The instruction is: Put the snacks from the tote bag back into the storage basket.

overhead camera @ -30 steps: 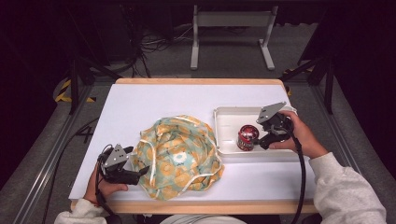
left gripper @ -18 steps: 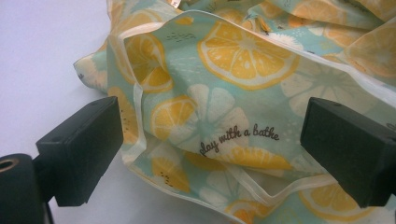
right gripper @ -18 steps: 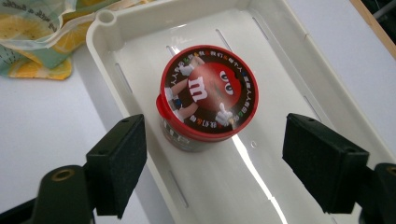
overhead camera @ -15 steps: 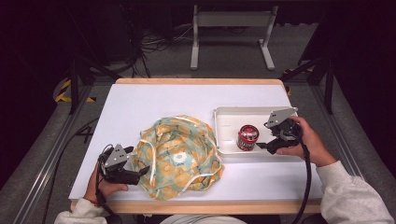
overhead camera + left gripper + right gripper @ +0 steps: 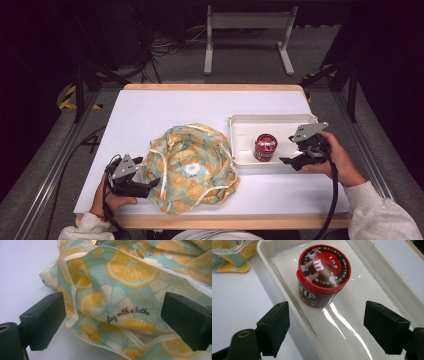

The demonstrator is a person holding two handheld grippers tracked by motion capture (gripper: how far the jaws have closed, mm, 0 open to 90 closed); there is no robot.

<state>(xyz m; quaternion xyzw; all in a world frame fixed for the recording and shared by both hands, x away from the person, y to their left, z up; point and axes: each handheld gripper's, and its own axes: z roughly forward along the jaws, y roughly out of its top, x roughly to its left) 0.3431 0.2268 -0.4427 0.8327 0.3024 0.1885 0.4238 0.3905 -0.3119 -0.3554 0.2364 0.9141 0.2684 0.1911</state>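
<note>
A crumpled bag [image 5: 192,167] printed with lemon slices lies at the front middle of the white table [image 5: 175,110]. My left gripper [image 5: 150,182] rests at its left edge, open, with the bag's fabric [image 5: 125,290] lying loose between the jaws. A red candy tub [image 5: 265,146] stands upright in the white tray [image 5: 250,125] on the right. My right gripper [image 5: 291,150] is just right of the tub, over the tray's near right end. Its jaws have just been opening and stand apart. The tub [image 5: 323,275] is ahead of them, with nothing between the pads [image 5: 274,330].
The tray's rim [image 5: 274,267] runs between the right jaws and the bare tabletop. A metal stand [image 5: 247,35] and cables lie on the floor beyond the table's far edge. Bare white surface stretches behind the bag and left of the tray.
My right gripper has drawn back to the right, away from the tub, which stays standing in the tray. The left gripper and the bag have not moved.
</note>
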